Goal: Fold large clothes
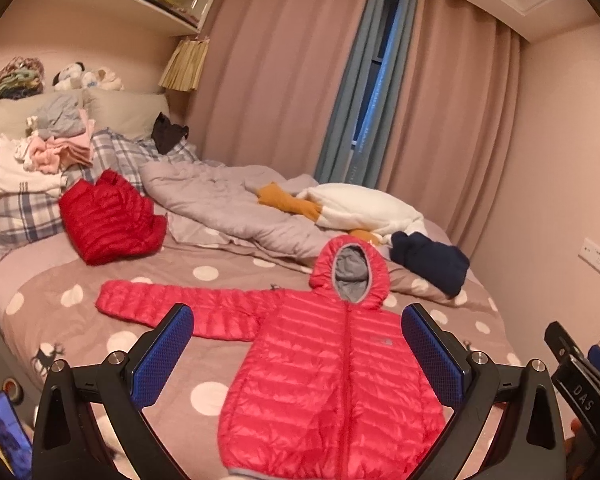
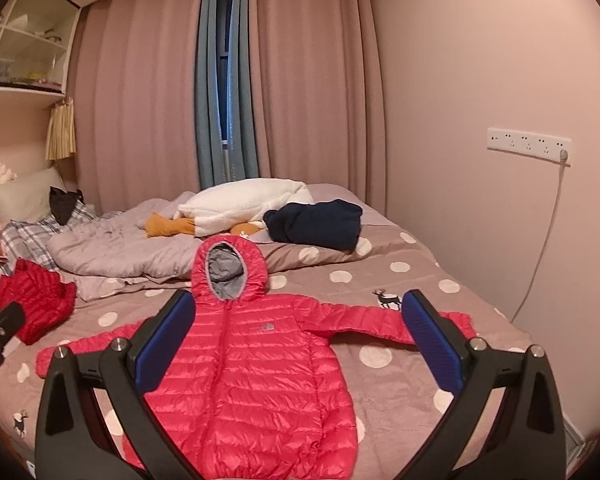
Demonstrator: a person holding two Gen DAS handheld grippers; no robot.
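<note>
Puffer jacket (image 1: pixel 332 364), bright pink-red with a hood, laid flat and front-up on the polka-dot bed cover (image 1: pixel 228 276), zipped shut, both sleeves stretched straight out to the sides. Hood (image 2: pixel 230 268) pointing toward the rumpled grey duvet (image 2: pixel 112 248), hem nearest the cameras. No fold made yet, going by how it lies.

Left gripper (image 1: pixel 298 344) hovering above the jacket's body with jaws spread wide, nothing between the blue pads (image 1: pixel 164 360). Right gripper (image 2: pixel 296 332) same story: wide open, empty, hanging over the chest and the right-side sleeve (image 2: pixel 380 322). Neither looks to be touching fabric, though hard to swear to height through a fisheye.

Handling guess: very light, soft and squashy, with a slick nylon shell that probably slides under a pinch and springs back after folding. Best bet likely a deep bite on a sleeve cuff or a stitched seam, not the smooth quilted middle. Cuffs and hem look elasticated, so more to grab there. Sleeve ends first, folded in across the chest, then hem up toward the hood.

Other stuff well apart: second red jacket (image 1: pixel 108 220) bunched up near the plaid pillow, navy garment (image 2: pixel 316 220) at the far side.
</note>
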